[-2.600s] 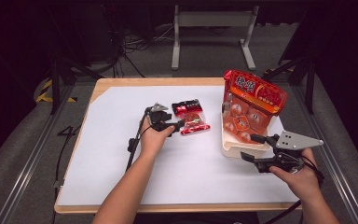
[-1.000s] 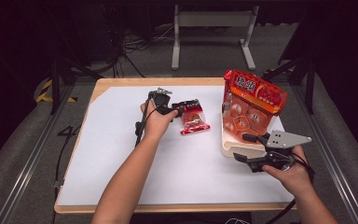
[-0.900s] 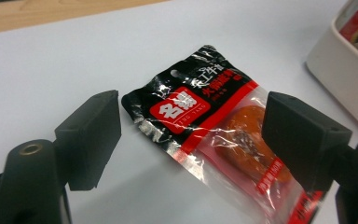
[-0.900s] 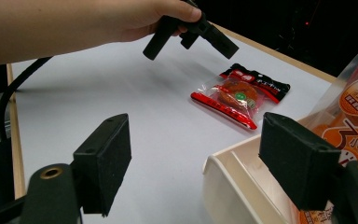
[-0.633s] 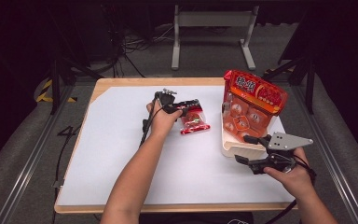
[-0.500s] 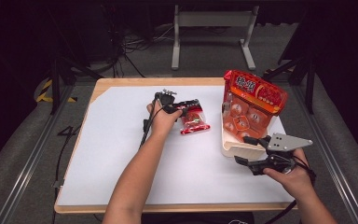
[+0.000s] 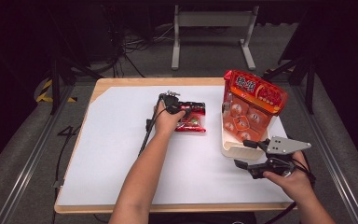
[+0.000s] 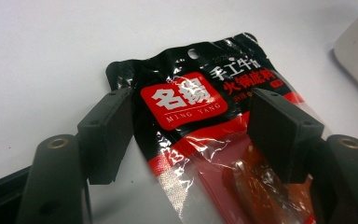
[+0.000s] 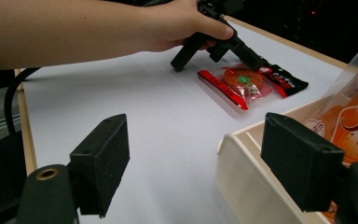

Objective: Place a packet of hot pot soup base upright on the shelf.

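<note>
A red and black sauce sachet (image 7: pixel 193 120) lies flat on the white table sheet (image 7: pixel 121 154). My left gripper (image 7: pixel 182 108) is down at its black top end. In the left gripper view the sachet (image 8: pixel 186 100) lies between the jaws of my left gripper (image 8: pixel 191 126), which have just been closing; the pads straddle it without squeezing it. My right gripper (image 7: pixel 242 153) hovers open at the near corner of the cream tray (image 7: pixel 233 149). In the right gripper view my right gripper (image 9: pixel 196 158) holds nothing, and the sachet (image 9: pixel 242 81) lies beyond, under the left gripper (image 9: pixel 242 53).
A large orange snack bag (image 7: pixel 254 100) stands upright in the cream tray at the table's right side. The tray's wall (image 9: pixel 247 172) sits just in front of my right jaw. The left gripper's cable (image 7: pixel 145 135) trails along the forearm.
My left hand has shifted right and sunk onto the sachet's top end, its jaws now astride the packet. The right gripper has stayed by the tray.
</note>
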Motion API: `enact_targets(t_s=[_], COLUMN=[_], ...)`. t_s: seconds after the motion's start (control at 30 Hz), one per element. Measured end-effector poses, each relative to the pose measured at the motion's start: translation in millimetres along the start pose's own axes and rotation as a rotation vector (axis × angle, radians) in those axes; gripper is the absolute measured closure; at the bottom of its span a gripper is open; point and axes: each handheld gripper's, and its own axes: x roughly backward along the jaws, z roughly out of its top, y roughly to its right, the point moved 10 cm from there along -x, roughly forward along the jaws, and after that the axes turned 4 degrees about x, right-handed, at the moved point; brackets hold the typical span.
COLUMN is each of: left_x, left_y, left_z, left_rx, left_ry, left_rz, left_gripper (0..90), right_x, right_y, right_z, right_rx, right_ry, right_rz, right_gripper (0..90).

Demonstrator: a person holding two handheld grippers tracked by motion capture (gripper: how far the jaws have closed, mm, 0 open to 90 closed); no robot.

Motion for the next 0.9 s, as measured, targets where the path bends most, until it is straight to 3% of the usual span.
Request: enact_targets(t_s=[0.07,0.2,0.27,0.37,0.4,0.43,0.5,0.67,0.7,0.8,0.83,0.9], left_x=[0.0,-1.2,-1.1,-0.5,-1.9,-2.5,-3.3,-3.2,-3.2,-2.2,-1.7,-1.2], left_y=[-0.4,-0.7,0.8,7.4,11.3,13.4,14.5,14.1,13.4,9.9,7.4,-1.0], left_z=[-0.6,-1.5,-2.0,-3.0,-3.8,-4.5,-4.3,-4.2,-3.8,-2.4,-0.6,3.3], left_rx=[-0.013,-0.072,-0.082,-0.118,-0.122,-0.128,-0.146,-0.142,-0.156,-0.141,-0.153,-0.162], left_ry=[-0.006,-0.01,-0.015,-0.027,-0.026,-0.028,-0.034,-0.04,-0.041,-0.035,-0.023,0.001], left_rz=[0.017,0.097,0.122,0.116,0.096,0.102,0.122,0.112,0.107,0.083,0.11,0.19], left_gripper=[34.0,44.1,47.4,58.4,71.3,74.3,76.9,79.8,79.8,76.8,70.7,39.9], right_x=[-1.3,-1.6,-1.8,-2.3,-2.6,-2.8,-2.7,0.3,0.7,1.5,1.6,1.8], right_y=[-0.8,-1.5,-1.7,-1.7,-1.5,-1.3,-1.2,-0.7,-0.4,0.3,0.6,0.6], right_z=[-0.5,2.2,2.3,1.6,1.3,1.4,1.7,1.8,1.9,1.3,0.5,-0.3], right_rx=[0.004,0.007,0.007,0.008,0.008,0.008,0.008,0.003,0.003,-0.002,-0.002,-0.002], right_ry=[-0.005,0.001,0.001,0.0,-0.001,0.0,0.001,0.008,0.01,0.013,0.011,0.008], right_rz=[0.004,0.005,0.006,0.008,0.01,0.01,0.011,0.01,0.01,0.01,0.01,0.012], right_gripper=[24.0,23.9,23.9,23.9,23.9,23.9,23.9,23.8,23.8,23.7,23.6,23.5])
